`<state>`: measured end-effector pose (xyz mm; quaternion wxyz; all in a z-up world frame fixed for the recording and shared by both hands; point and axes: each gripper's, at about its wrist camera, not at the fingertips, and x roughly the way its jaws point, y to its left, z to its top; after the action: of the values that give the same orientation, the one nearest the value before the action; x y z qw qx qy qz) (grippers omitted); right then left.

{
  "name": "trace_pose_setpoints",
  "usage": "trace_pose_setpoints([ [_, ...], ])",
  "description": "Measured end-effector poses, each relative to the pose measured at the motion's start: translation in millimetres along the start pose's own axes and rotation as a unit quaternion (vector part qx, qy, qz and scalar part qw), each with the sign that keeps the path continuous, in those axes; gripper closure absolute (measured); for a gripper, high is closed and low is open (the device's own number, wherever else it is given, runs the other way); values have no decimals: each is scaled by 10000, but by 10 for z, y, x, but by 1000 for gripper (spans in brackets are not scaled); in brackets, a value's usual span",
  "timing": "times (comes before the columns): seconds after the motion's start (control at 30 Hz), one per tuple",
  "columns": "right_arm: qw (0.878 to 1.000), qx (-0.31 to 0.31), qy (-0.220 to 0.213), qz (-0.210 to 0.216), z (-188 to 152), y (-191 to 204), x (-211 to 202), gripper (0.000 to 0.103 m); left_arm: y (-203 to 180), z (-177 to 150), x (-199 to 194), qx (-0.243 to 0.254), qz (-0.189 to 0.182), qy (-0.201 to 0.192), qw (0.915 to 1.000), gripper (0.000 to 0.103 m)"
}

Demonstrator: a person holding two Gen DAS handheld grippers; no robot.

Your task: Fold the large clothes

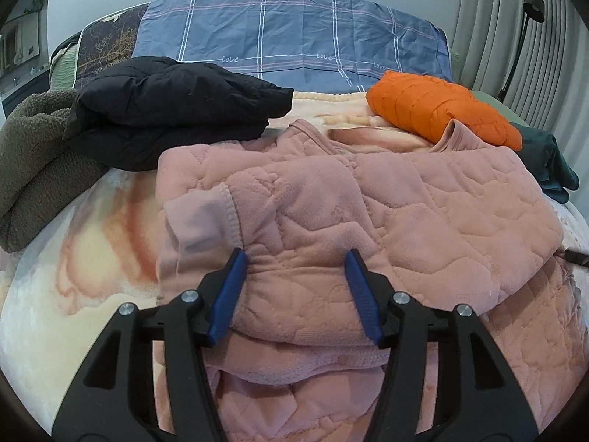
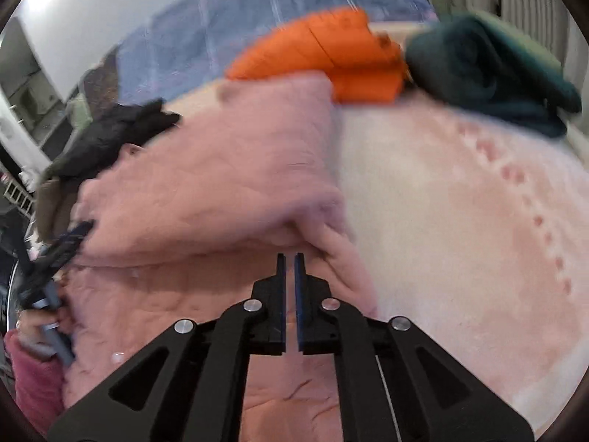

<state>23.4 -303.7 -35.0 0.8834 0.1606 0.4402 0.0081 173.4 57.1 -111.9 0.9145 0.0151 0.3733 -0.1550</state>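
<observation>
On pale plush blanket [image 1: 92, 228], pink quilted garment [image 1: 368, 202].

Bed blanket [image 1: 92, 221] carries pink quilted garment [image 1: 386, 202], black jacket [image 1: 165, 110], orange jacket [image 1: 441, 110], teal cloth [image 1: 552, 165].

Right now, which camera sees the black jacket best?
The left wrist view: the black jacket lies sharp and whole, folded on the bed left of the pink top. The right wrist view shows only a blurred dark scrap of it.
</observation>
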Motion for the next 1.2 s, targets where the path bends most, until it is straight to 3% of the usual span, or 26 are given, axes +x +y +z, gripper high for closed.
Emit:
trace_pose_setpoints([
  [0.1,9978,-425,-443,254,166,297,-170,85,-11,-12,1,29,34,-5,10000,45],
  [0.23,9912,-905,-926,278,387,616,-48,77,-9,-29,2,2,8,-13,10000,45],
  [0.3,9900,-1167,-780,-120,398,660,250,69,-8,-31,1,-3,4,-20,10000,44],
  [0.37,9905,-1203,-310,-594,318,513,696,69,0,-37,-3,-12,-24,-36,10000,44],
  [0.4,9926,-1112,-332,-359,244,383,874,69,3,-41,-6,-15,-70,-49,10000,44],
  [0.47,9949,-894,-455,-100,242,292,827,69,12,-47,-6,-22,-93,-66,9999,44],
  [0.6,9886,-1301,-561,-503,184,468,792,69,75,-39,-31,-155,-267,-104,9995,43],
  [0.73,9896,-1248,-538,-462,203,466,783,68,212,11,-211,-463,-360,-229,9980,43],
  [0.83,9900,-1208,-566,-452,259,510,635,66,360,71,-386,-726,-512,-323,9955,56],
  [0.9,9892,-1257,-632,-419,356,564,526,66,382,121,-423,-734,-709,-285,9944,72],
  [0.93,9889,-1255,-709,-350,414,596,478,66,352,143,-413,-655,-719,-262,9949,73],
  [1.03,9886,-1218,-846,-259,592,689,441,64,178,188,-207,-295,-424,-56,9987,71],
  [1.1,9901,-1148,-553,-595,624,663,660,59,95,138,87,-54,-124,196,9997,69],
  [1.17,9911,-1119,-204,-689,523,528,999,57,46,59,199,184,-12,56,9998,68],
  [1.2,9890,-1237,-385,-713,430,493,1082,56,42,64,187,178,-16,37,9998,68],
])
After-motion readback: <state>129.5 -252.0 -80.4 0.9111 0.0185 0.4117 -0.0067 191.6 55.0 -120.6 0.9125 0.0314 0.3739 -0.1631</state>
